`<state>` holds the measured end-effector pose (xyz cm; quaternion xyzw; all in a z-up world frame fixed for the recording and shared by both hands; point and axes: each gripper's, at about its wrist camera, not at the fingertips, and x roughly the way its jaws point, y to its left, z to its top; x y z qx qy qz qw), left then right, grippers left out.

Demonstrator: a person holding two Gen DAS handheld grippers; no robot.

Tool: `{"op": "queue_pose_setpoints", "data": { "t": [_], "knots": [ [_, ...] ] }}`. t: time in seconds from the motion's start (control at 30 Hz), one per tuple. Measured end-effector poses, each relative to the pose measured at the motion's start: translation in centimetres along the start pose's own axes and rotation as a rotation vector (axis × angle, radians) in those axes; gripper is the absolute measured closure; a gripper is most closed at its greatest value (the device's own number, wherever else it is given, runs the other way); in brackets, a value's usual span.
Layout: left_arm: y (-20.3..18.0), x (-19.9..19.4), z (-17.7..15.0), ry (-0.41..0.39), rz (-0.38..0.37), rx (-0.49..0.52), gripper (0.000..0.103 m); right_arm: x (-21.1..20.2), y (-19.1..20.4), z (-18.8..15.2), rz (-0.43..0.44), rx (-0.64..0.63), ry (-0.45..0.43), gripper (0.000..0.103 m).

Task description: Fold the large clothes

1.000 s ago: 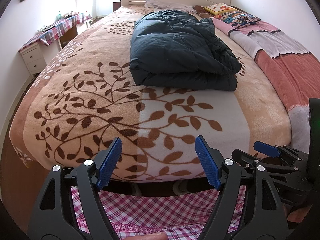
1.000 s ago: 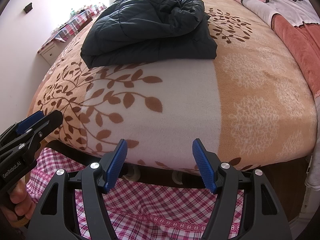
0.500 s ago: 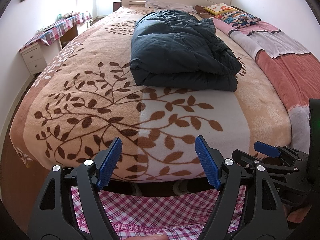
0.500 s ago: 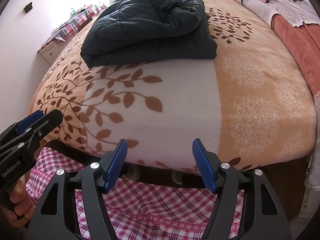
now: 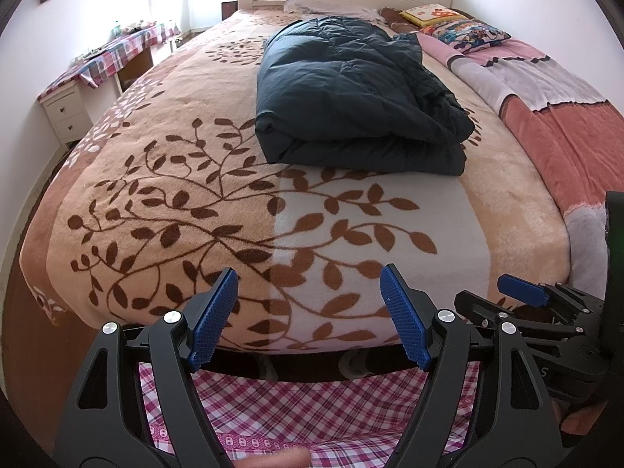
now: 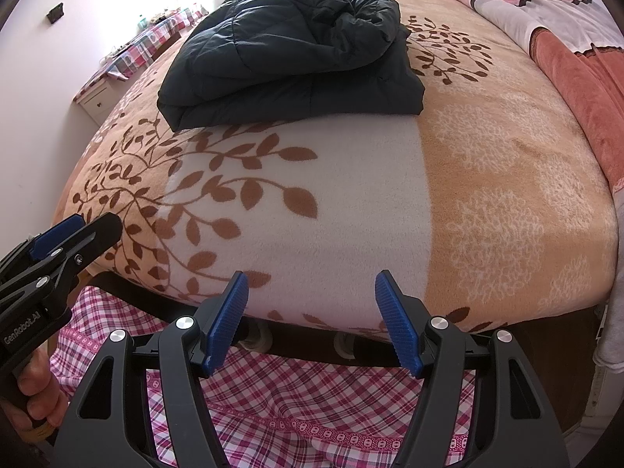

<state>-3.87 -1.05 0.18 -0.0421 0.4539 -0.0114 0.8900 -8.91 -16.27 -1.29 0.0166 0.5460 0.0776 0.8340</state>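
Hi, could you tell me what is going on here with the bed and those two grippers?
A person holds a two-finger gripper in each hand at the foot of a bed. The left gripper and the right gripper are both open and hold nothing. A dark puffy jacket lies folded into a thick bundle on the leaf-patterned blanket, apart from both grippers. Judging by that, the folding looks done or nearly so.

There is one folded dark jacket (image 5: 351,101) on one bed (image 5: 163,202), two pillows (image 5: 464,31), one white nightstand (image 5: 64,115), and two claws (image 5: 308,316) (image 6: 310,318).
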Motion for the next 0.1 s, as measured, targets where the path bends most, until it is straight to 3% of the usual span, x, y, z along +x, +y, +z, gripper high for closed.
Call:
{"op": "queue_pose_setpoints", "data": {
  "t": [0.1],
  "knots": [
    [0.05,-0.04,-0.03,-0.003,0.001,0.002,0.028,0.00,-0.04,0.00,0.000,0.001,0.000,0.036]
  ]
}}
